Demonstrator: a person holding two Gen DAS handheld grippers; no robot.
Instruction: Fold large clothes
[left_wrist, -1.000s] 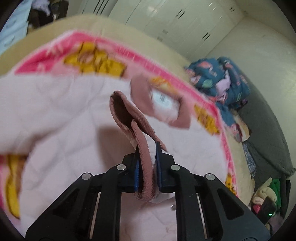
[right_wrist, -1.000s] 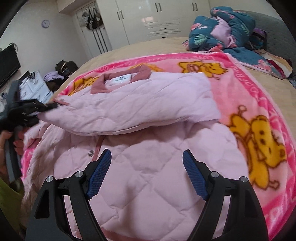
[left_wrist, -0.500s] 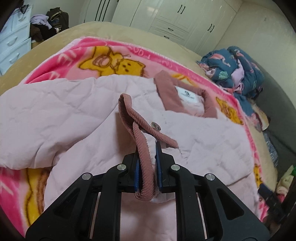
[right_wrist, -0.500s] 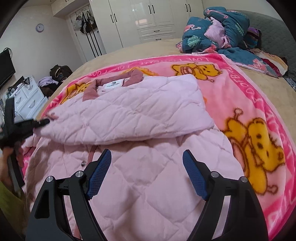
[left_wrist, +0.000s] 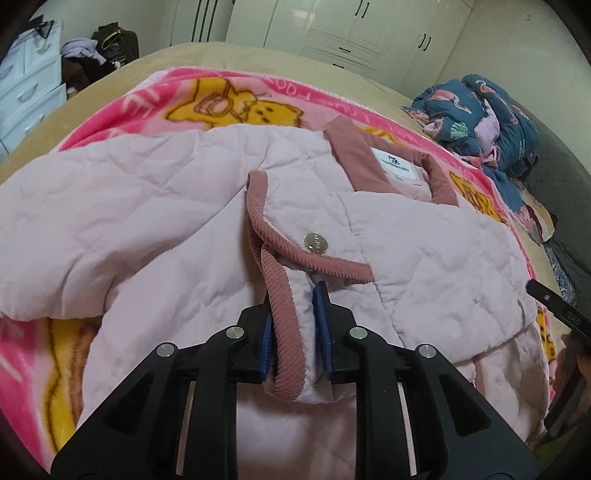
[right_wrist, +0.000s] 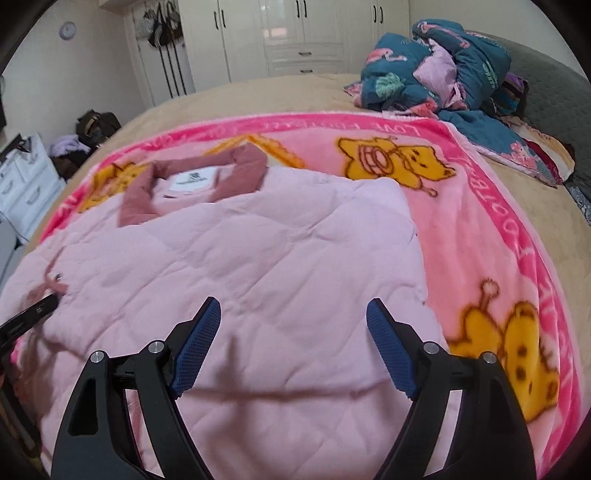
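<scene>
A pale pink quilted jacket (left_wrist: 147, 221) with a dusty-rose corduroy collar (left_wrist: 354, 155) lies on the bed, one sleeve folded across its front. My left gripper (left_wrist: 293, 332) holds the sleeve cuff (left_wrist: 284, 325), trimmed in the same corduroy. Its jaws are opening, with the cuff still filling the gap and resting low on the jacket. In the right wrist view my right gripper (right_wrist: 293, 308) hovers open over the jacket (right_wrist: 277, 258), nothing between its fingers. The left gripper (right_wrist: 37, 314) shows at that view's left edge.
A pink cartoon-bear blanket (right_wrist: 480, 221) lies under the jacket on the beige bed. A heap of blue patterned bedding (right_wrist: 443, 66) sits at the far right. White drawers (right_wrist: 22, 184) and bags stand left of the bed, and wardrobes line the far wall.
My left gripper has sunk, bringing the cuff down onto the jacket front, and its pads now stand slightly wider. My right gripper has slid sideways over the jacket and stays open.
</scene>
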